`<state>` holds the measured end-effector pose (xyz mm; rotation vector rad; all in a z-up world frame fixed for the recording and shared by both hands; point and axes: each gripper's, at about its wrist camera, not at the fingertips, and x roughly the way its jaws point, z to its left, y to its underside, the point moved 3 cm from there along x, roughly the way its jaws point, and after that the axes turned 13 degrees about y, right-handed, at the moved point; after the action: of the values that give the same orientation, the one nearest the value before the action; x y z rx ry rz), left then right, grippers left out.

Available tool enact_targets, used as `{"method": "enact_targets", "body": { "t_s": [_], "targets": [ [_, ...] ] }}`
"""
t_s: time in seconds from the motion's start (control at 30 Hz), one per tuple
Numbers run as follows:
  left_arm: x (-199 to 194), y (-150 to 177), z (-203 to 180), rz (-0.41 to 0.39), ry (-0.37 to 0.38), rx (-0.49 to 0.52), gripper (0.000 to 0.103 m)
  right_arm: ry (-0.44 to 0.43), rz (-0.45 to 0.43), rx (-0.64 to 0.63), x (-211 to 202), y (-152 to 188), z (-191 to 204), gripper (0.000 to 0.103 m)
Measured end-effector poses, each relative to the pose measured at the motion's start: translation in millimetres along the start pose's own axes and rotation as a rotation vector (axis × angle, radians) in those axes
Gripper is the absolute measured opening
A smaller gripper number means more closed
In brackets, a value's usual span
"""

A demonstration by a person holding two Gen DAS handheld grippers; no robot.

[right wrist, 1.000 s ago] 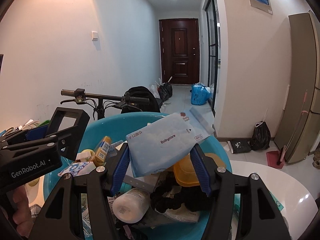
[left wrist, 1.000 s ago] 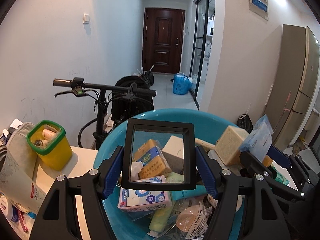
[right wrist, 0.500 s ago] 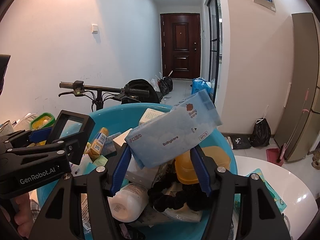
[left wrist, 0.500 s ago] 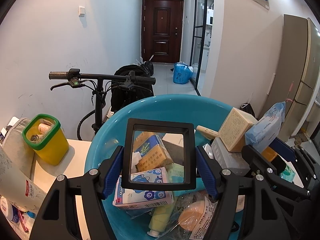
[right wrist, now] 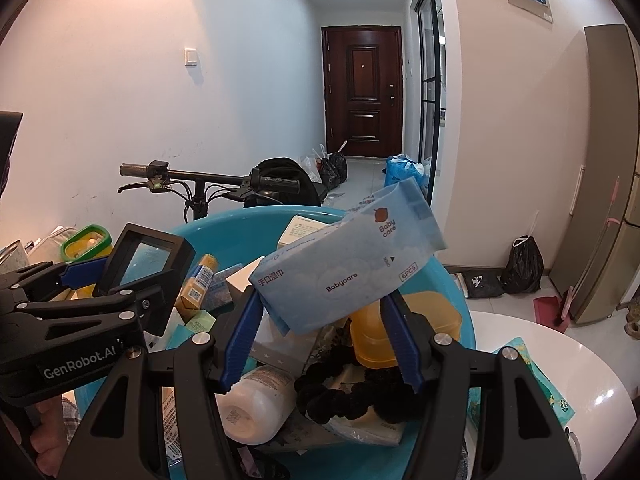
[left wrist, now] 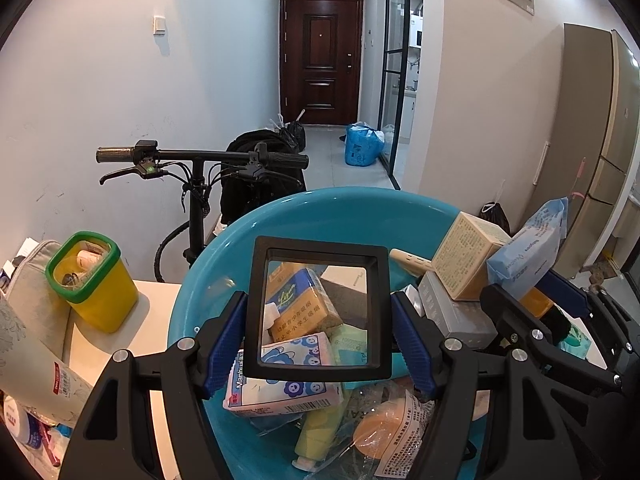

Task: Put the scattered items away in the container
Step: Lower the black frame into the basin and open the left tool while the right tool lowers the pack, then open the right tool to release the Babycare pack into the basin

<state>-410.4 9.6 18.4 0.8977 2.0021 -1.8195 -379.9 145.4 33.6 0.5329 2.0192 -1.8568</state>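
Above blue basin [left wrist: 320,208]: square magnifier [left wrist: 318,308] clamped by left gripper [left wrist: 320,344], wipes pack [right wrist: 348,272] pinched by right gripper [right wrist: 320,344]. Basin heaped; beige box [left wrist: 464,256] at 2 o'clock perched near rim. Risk: dropped items slide off pile, lens cracked.

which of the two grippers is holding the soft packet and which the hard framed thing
The right gripper holds the soft pale-blue Babycare wipes pack; the left gripper clamps the rigid black-framed square magnifier, both above the teal basin.

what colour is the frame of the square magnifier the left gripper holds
Black, around a clear lens: the square magnifier in the left gripper, best seen in the left wrist view.
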Motion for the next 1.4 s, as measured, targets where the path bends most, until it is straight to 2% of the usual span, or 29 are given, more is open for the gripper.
{"method": "enact_targets", "body": {
  "t_s": [0.1, 0.2, 0.43, 0.6, 0.83, 1.2, 1.33, 1.4],
  "targets": [
    [-5, -3, 0, -0.032, -0.04, 0.017, 0.083, -0.001, 0.0, 0.003, 0, 0, -1, 0.06],
    [-12, -6, 3, -0.055, -0.031, 0.006, 0.086, -0.013, 0.003, 0.016, 0, -1, -3, 0.06],
    [-40, -18, 12, -0.147, -0.08, 0.003, 0.086, -0.049, -0.001, 0.027, -6, -5, 0, 0.06],
    [-57, -22, 11, -0.186, -0.072, 0.0, 0.088, -0.073, 0.002, 0.012, -7, -4, 11, 0.06],
    [-63, -25, 8, -0.196, -0.073, 0.009, 0.088, -0.103, 0.034, -0.018, -1, 3, 28, 0.06],
    [-61, -24, 3, -0.18, -0.073, 0.021, 0.088, -0.107, 0.072, -0.013, 7, 13, 28, 0.06],
    [-61, -24, 3, -0.183, -0.071, 0.016, 0.088, -0.115, 0.067, -0.003, 6, 12, 26, 0.073],
    [-61, -24, 2, -0.18, -0.07, 0.019, 0.088, -0.114, 0.053, 0.003, 4, 11, 25, 0.075]
  ]
}}
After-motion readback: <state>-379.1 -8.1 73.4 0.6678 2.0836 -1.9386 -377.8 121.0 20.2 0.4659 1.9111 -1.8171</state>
